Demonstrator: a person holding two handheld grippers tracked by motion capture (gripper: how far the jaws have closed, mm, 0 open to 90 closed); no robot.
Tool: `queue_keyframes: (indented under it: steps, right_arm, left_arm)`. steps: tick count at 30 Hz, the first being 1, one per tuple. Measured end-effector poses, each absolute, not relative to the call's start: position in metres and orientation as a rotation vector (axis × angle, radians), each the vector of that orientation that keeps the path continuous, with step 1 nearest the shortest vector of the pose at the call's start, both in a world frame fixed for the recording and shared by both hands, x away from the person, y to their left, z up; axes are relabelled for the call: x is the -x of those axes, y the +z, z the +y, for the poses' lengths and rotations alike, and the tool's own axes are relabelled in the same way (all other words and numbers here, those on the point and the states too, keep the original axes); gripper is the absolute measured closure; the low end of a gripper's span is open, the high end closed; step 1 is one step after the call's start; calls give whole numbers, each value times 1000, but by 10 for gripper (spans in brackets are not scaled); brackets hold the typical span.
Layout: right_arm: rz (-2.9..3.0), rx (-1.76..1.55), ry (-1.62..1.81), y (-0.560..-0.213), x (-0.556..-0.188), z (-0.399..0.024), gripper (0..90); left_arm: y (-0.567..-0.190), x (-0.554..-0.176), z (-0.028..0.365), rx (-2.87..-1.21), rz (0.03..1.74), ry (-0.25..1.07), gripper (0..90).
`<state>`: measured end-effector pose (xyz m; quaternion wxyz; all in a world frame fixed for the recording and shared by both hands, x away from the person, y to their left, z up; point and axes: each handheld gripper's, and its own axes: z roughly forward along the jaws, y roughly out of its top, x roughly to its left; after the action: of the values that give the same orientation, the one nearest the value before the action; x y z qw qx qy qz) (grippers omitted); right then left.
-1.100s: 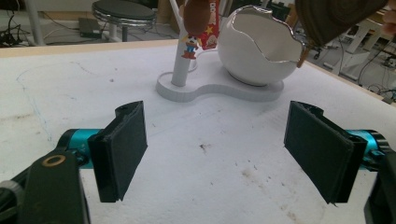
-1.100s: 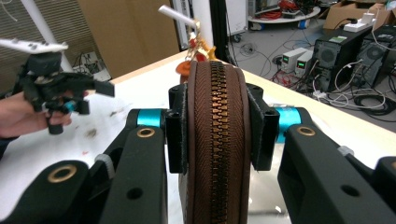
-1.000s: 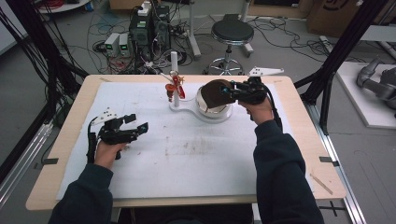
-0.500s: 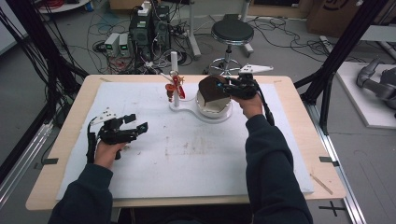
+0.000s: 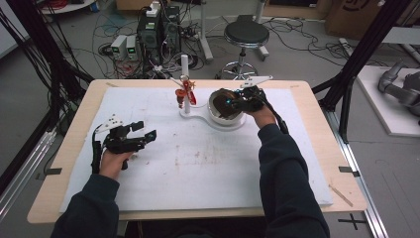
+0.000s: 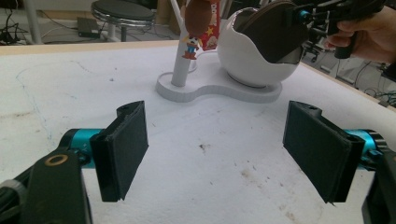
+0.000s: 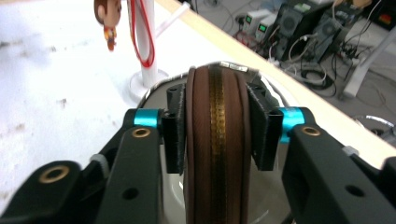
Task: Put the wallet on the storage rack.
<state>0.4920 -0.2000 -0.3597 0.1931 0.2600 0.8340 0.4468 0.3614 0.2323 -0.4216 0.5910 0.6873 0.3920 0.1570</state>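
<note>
My right gripper (image 5: 230, 102) reaches over the white egg-shaped bowl (image 5: 226, 119) at the far middle of the table. A brown zippered case (image 7: 217, 140) stands on edge between its pads, lowered into the bowl (image 6: 252, 65). The jaws have just been opening, but both pads still touch the case's sides (image 6: 273, 32). My left gripper (image 5: 143, 130) rests low over the white mat at the left. It stands open with nothing between its pads (image 6: 121, 149).
The bowl shares a white base (image 5: 198, 115) with an upright post (image 5: 184, 67), from which a small figure on a red strap (image 5: 186, 94) hangs, just left of the bowl. A white mat (image 5: 198, 168) covers the wooden table.
My right hand has moved a little left and down, sinking the brown case lower into the bowl. The left gripper has not moved.
</note>
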Motion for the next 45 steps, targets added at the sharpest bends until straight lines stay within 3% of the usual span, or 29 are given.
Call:
queue_keyframes:
  steps: [3,10,21,27,36,45]
  right_arm:
    - [2339,-764,1264,-356,-491,-205,513]
    - [2340,-797,1240,-343,-479,-223,540]
    - [2470,-851,1085,-344,-468,-239,746]
    - [2473,-890,1064,-363,-470,-238,789]
    - [2402,-940,1216,-355,-472,-243,826]
    - [2377,-961,1146,-362,-477,-229,887]
  left_arm:
    - [-422,-361,232,-1598,914,363,222]
    - [-421,-361,232,-1595,916,363,222]
    - [-422,-361,232,-1594,921,361,222]
    - [-422,-361,232,-1595,921,359,222]
    - [-422,-361,232,-1595,925,353,222]
    - [-422,-361,231,-1591,922,349,222]
